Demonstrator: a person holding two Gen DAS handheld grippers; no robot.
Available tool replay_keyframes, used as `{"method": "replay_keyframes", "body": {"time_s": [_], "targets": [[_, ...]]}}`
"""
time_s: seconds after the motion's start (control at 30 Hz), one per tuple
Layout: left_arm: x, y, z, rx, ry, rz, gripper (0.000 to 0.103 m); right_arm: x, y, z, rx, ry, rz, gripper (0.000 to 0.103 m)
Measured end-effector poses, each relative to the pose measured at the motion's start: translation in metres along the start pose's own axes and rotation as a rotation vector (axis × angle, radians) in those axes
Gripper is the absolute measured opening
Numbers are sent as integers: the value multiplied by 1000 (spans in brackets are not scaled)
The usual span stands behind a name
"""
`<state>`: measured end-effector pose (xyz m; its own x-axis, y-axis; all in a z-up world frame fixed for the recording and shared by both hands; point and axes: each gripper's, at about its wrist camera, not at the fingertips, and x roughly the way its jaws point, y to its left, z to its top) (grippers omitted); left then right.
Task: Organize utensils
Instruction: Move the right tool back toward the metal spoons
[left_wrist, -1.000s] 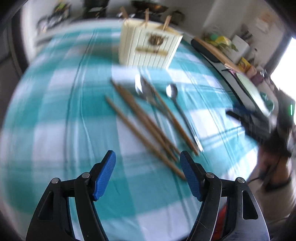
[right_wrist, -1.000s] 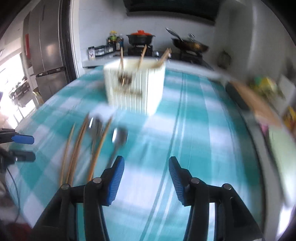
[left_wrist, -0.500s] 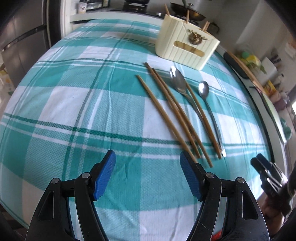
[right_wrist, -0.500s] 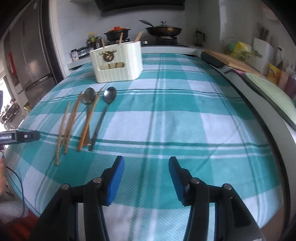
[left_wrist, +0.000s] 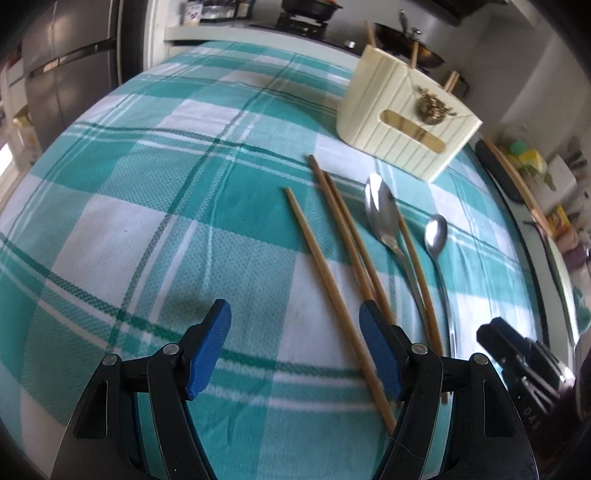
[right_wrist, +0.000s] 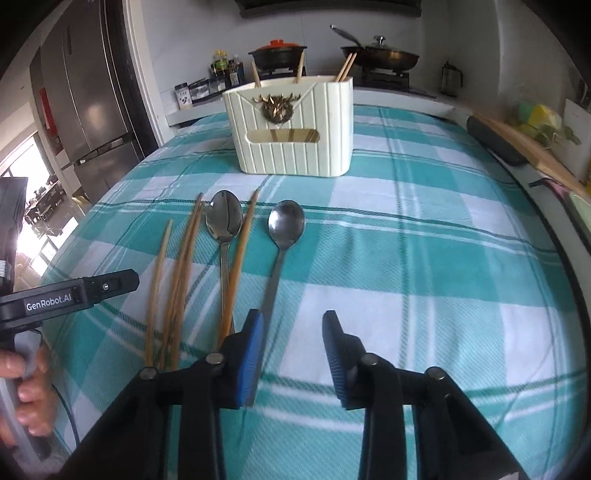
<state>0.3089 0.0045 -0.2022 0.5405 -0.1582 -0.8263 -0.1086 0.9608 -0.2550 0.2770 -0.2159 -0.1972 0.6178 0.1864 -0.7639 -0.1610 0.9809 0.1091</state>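
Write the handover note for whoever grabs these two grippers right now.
Left gripper: open, empty, over the chopsticks' near ends.
Right gripper: jaws just closing, nothing between them; small spoon handle beside its left finger.
On the cloth: four chopsticks, large spoon, small spoon, before the cream holder.
Done: some chopsticks already in holder.
Left: all six loose pieces.

Chopsticks (left_wrist: 332, 280) lower ends hidden behind left gripper (left_wrist: 295, 350).

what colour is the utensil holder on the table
Cream, with vertical ribs and a gold emblem; the utensil holder shows best in the right wrist view.
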Motion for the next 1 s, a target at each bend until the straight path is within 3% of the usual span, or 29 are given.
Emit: {"method": "replay_keyframes", "body": {"time_s": [0.5, 0.67, 1.0], "targets": [[12, -27, -9, 167, -32, 154, 77, 32, 10, 15, -37, 53, 10, 28], [8, -28, -14, 225, -18, 167, 77, 39, 17, 13, -92, 90, -21, 8], [-8, 5, -18, 303, 41, 161, 77, 15, -9, -9, -51, 108, -92, 7]]}}
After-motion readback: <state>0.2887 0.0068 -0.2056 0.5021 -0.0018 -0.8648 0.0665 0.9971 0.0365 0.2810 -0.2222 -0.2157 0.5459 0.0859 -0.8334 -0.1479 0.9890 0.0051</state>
